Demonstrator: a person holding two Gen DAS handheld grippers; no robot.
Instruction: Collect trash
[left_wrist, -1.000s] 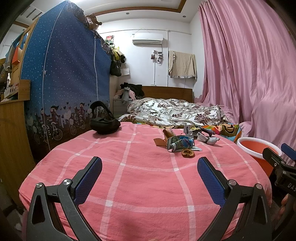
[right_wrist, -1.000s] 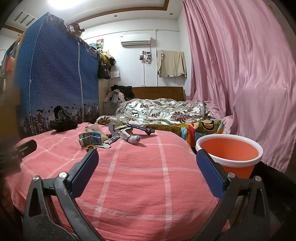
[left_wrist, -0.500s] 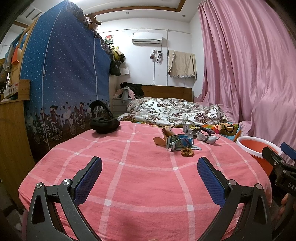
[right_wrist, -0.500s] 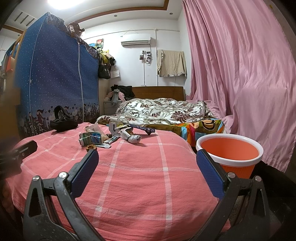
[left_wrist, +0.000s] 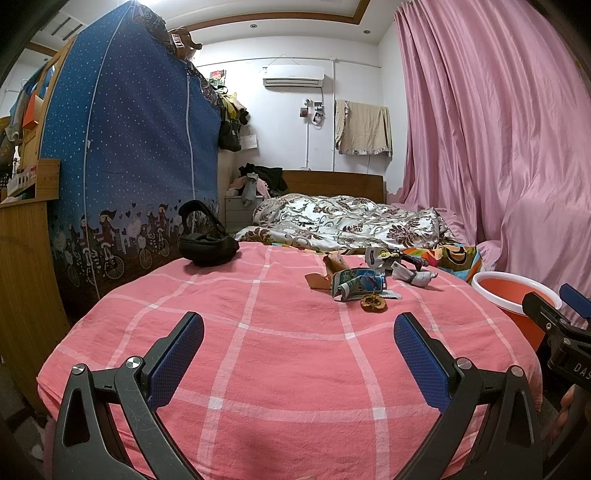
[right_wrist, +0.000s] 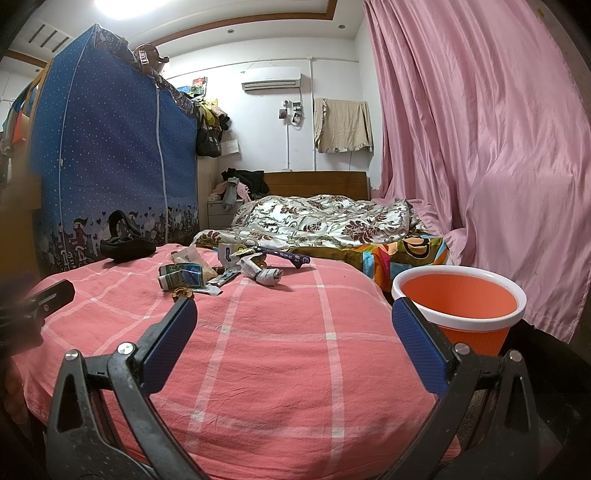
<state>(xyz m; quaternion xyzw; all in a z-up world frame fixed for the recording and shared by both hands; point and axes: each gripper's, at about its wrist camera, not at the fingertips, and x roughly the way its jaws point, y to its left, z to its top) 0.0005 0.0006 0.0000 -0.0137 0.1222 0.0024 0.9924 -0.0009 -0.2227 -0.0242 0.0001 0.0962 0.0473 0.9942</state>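
Observation:
A small heap of trash lies on the far part of the pink checked bedspread (left_wrist: 280, 362): a crumpled blue-green wrapper (left_wrist: 356, 284), a brown nut shell (left_wrist: 373, 304), a grey crumpled wrapper (left_wrist: 415, 276) and a brown paper scrap (left_wrist: 325, 275). The right wrist view shows the same wrapper (right_wrist: 183, 277), the shell (right_wrist: 182, 294) and a purple strip (right_wrist: 288, 256). An orange bucket with a white rim (right_wrist: 460, 308) stands beside the bed on the right. My left gripper (left_wrist: 298, 341) and right gripper (right_wrist: 294, 326) are both open, empty, well short of the trash.
A black pouch (left_wrist: 207, 243) rests at the bedspread's far left. A blue fabric wardrobe (left_wrist: 122, 177) stands to the left, a wooden shelf (left_wrist: 26, 258) beside it. A patterned quilt (left_wrist: 347, 223) lies behind the trash. Pink curtains (right_wrist: 498, 166) hang on the right.
Both views have shifted only very slightly; the trash, bucket and open grippers stand as before.

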